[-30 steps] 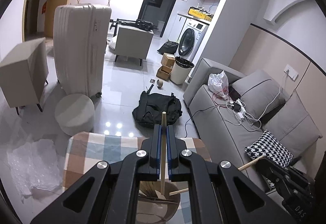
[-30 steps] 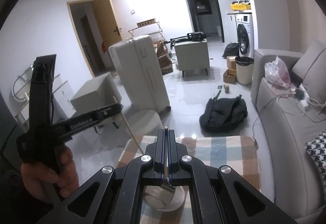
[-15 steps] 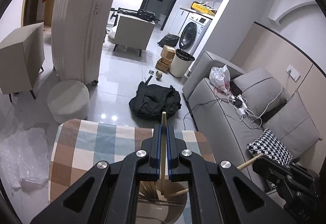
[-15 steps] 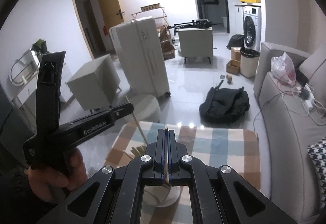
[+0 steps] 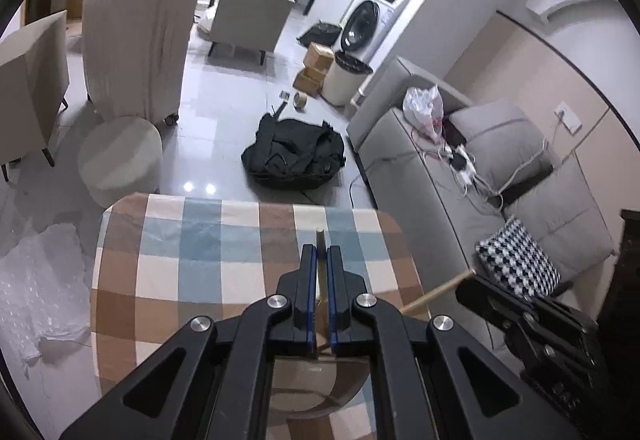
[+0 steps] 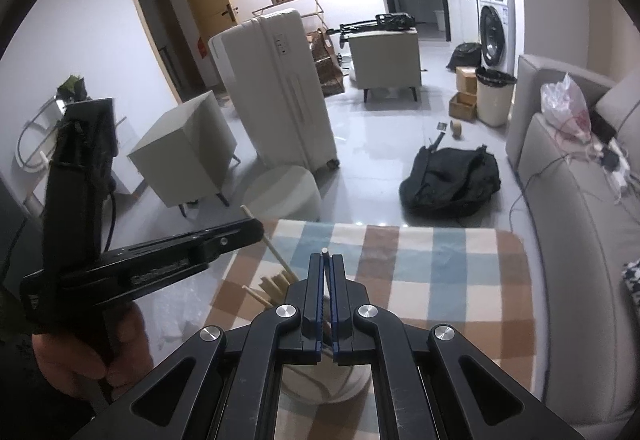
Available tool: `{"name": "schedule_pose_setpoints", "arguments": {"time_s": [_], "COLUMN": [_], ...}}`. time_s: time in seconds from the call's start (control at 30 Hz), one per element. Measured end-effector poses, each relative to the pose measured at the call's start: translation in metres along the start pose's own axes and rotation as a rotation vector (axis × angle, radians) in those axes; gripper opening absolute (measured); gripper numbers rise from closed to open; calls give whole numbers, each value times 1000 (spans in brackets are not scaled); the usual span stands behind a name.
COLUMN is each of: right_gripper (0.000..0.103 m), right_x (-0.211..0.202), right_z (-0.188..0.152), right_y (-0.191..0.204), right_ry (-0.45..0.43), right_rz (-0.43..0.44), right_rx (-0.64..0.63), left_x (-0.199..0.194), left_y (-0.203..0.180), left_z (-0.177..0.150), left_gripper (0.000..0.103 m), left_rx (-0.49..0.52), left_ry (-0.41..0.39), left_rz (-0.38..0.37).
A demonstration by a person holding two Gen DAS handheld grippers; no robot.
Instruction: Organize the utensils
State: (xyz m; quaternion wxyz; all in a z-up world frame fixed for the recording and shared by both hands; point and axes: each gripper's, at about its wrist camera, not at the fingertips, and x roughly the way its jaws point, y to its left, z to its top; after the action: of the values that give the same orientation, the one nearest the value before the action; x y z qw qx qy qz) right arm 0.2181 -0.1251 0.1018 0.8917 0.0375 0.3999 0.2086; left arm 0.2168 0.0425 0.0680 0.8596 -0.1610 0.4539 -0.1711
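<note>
My left gripper [image 5: 320, 252] is shut on a wooden chopstick [image 5: 320, 236] that pokes out past its fingertips. It hangs over a round holder cup [image 5: 320, 384] on the checked tablecloth [image 5: 180, 260]. In the right wrist view my right gripper [image 6: 326, 260] is shut on a thin pale-tipped chopstick [image 6: 325, 251] above the white cup [image 6: 320, 386]. Several wooden chopsticks [image 6: 276, 286] stand in that cup. The left gripper [image 6: 240, 236], held by a hand [image 6: 92, 356], reaches in from the left with its chopstick [image 6: 276, 256] slanting toward the cup. The right gripper [image 5: 520, 316] and its chopstick [image 5: 436, 290] show at the right.
The small table [image 6: 440, 280] stands beside a grey sofa [image 5: 440, 200] on the right. On the floor beyond it lie a black bag [image 5: 294, 156], a round stool [image 5: 120, 156], a white suitcase [image 5: 140, 20] and bubble wrap [image 5: 36, 292].
Both grippers have sunk and tipped down toward the cup, so the table fills more of each view. Each has kept its hold on its chopstick.
</note>
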Motion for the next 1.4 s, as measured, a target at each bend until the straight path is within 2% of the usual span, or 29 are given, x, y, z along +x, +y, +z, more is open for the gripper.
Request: {"name": "schedule_pose_setpoints", "arguments": {"time_s": [0.1, 0.2, 0.27, 0.43, 0.5, 0.57, 0.7, 1.03, 1.1, 1.13, 1.17, 1.27, 1.4], "right_gripper": [5, 5, 5, 5, 8, 17, 20, 42, 49, 56, 62, 67, 75], "right_x": [7, 12, 15, 11, 8, 2, -10, -60, -72, -81, -86, -103, -124], "right_z": [-2, -3, -5, -10, -12, -13, -20, -48, -54, -59, -62, -73, -86], "right_y": [-4, -6, -8, -12, -12, -12, -9, 13, 18, 21, 22, 28, 35], "right_ry": [6, 7, 10, 9, 6, 0, -14, -97, -121, -144, -161, -208, -250], "right_rz": [4, 3, 6, -1, -7, -11, -11, 7, 11, 10, 5, 9, 21], "right_rx": [45, 75, 98, 136, 142, 148, 153, 123, 108, 96, 90, 74, 57], "left_x": [5, 7, 8, 0, -5, -12, -28, -82, -91, -96, -100, -112, -121], "left_y": [3, 7, 10, 20, 23, 24, 25, 0, -6, -10, -12, -18, -24], "left_z": [-1, -5, -6, -11, -13, -16, -21, -46, -52, -56, -59, -67, -76], "left_gripper": [3, 10, 23, 29, 31, 31, 34, 66, 73, 76, 78, 84, 86], "left_rx": [22, 33, 31, 1, -12, -16, -26, 38, 55, 63, 69, 77, 75], "left_ry": [72, 111, 127, 113, 105, 86, 48, -86, -114, -129, -144, -186, -230], "left_rz": [-9, -6, 1, 33, 47, 77, 112, 242, 261, 267, 268, 290, 302]}}
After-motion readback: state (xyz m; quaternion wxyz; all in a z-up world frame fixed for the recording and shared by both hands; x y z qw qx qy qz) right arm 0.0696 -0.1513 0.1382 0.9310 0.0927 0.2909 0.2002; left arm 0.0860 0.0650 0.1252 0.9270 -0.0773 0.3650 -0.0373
